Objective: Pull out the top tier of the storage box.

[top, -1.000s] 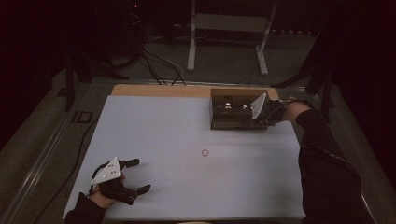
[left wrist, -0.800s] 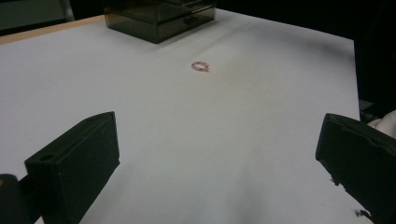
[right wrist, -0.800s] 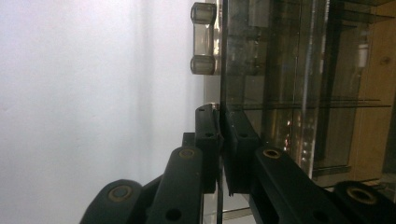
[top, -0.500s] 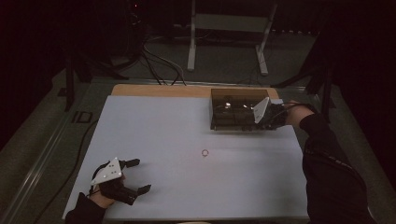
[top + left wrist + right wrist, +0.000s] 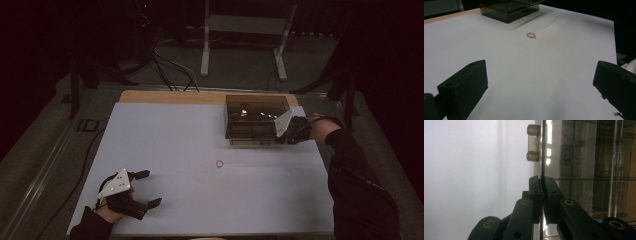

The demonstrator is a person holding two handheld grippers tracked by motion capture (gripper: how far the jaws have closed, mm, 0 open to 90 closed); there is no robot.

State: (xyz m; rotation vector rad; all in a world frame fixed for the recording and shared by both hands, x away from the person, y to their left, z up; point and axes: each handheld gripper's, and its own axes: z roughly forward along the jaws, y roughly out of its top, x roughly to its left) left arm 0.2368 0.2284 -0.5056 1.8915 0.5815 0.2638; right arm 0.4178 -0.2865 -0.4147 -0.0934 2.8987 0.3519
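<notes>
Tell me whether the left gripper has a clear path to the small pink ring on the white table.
Probably yes: the left gripper has its jaws open, and only bare white table lies between it and the small pink ring.

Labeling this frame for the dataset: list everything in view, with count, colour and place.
Table top: 1, white sheet with a wooden far edge, centre.
Box: 1, smoky clear plastic with compartments, far right of the table.
Box panel: 1, thin clear sheet with a handle, pinched edge-on at the box front.
Ring: 1, small, reddish, mid-table, apart from the box.
Stand: 1, grey metal, floor beyond the table.
Cables: several, dark, floor beyond the table.
Left gripper: black, jaws open, near left corner.
Right gripper: black, shut on the box panel.
</notes>
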